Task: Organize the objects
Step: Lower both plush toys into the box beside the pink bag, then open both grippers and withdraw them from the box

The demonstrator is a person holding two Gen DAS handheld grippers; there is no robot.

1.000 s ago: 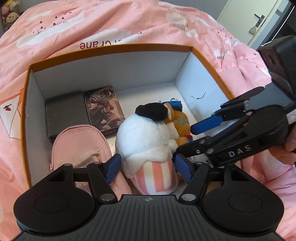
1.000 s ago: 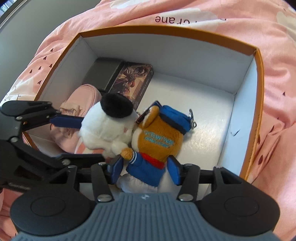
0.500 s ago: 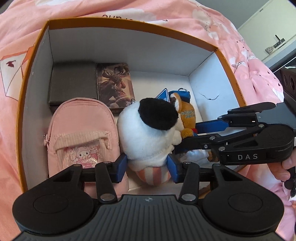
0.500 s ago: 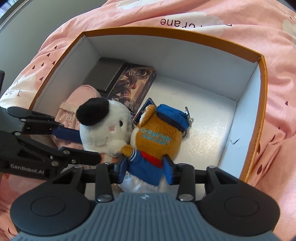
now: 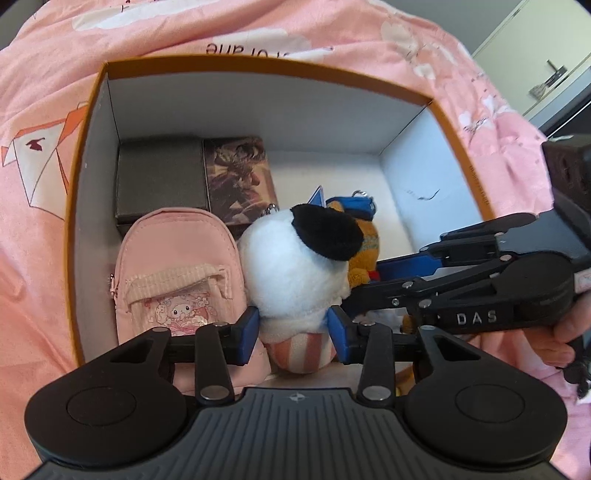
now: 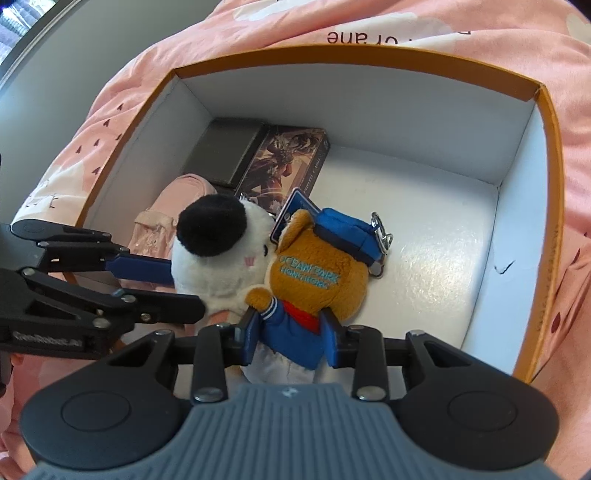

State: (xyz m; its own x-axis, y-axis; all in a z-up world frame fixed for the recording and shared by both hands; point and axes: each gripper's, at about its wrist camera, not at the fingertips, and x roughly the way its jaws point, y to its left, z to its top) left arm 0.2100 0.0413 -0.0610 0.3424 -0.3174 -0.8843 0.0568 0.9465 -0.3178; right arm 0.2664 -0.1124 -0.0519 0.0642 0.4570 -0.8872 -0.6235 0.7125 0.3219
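Observation:
A white plush toy with a black patch and a striped pink base stands inside an orange-rimmed white box. My left gripper is shut on its lower body. Leaning against it is a brown bear plush in a blue cap and jacket. My right gripper has its jaws closing on the bear's blue jacket, and both pads press into it. The white plush also shows in the right wrist view, with the left fingers reaching in from the left.
A pink mini backpack lies at the box's left. Behind it sit a dark grey case and an illustrated card box. The box's right floor is bare. A pink bedcover surrounds the box. A hand holds the right gripper.
Both pairs of jaws have narrowed onto their toys: the left onto the white plush, the right onto the bear. The white plush now stands more upright, its black patch turned towards the left camera.

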